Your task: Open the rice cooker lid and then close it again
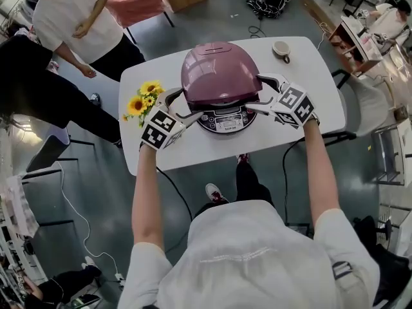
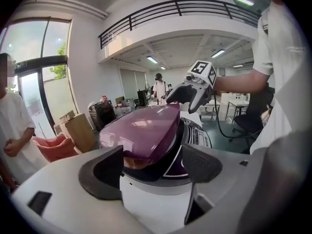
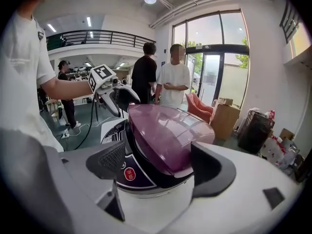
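Cooker sits mid-table, lid seemingly down; left gripper and right gripper flank it, jaws wide apart, empty. Lid looks rigid, glossy, probably slippery: take its front edge

Left tool, right tool, jaws wide apart

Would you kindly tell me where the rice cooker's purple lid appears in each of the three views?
Head view: purple lid at upper centre.
Left gripper view: purple lid at centre, slightly left.
Right gripper view: purple lid at centre, slightly right.
Shared landmark: the control panel, below the lid, then right of it, then left of it.
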Demonstrator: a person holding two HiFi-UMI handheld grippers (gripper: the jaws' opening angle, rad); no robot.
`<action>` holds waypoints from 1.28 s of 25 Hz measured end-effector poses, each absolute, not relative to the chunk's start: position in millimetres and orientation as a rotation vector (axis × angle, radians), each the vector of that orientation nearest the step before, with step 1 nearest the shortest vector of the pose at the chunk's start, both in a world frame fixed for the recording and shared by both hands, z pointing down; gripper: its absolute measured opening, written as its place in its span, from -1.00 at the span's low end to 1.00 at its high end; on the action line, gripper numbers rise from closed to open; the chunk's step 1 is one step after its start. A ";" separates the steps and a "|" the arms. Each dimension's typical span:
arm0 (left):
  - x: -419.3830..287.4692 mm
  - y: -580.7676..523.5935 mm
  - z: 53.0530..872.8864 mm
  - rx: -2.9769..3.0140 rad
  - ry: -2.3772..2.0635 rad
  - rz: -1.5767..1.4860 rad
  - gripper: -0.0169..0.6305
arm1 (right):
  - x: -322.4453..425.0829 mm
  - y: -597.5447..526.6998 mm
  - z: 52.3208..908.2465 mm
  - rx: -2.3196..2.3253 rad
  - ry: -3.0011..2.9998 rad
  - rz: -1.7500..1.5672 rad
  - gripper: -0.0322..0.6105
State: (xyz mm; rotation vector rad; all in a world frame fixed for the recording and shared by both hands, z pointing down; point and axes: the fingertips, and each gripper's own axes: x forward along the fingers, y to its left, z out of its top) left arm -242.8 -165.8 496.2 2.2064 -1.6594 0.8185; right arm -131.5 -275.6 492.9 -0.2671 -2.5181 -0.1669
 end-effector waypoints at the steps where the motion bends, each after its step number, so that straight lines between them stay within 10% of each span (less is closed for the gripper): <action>1: -242.4 -165.7 497.5 2.204 -1.658 0.817 0.22 | -131.4 -275.4 494.2 -0.264 -2.519 -0.159 0.37; 23: -241.4 -161.4 518.5 2.134 -1.569 0.486 0.20 | -131.8 -277.8 520.0 -0.188 -2.556 0.167 0.32; 32: -255.9 -165.0 522.9 2.057 -1.654 0.436 -0.15 | -133.8 -286.4 525.7 -0.091 -2.530 0.128 0.06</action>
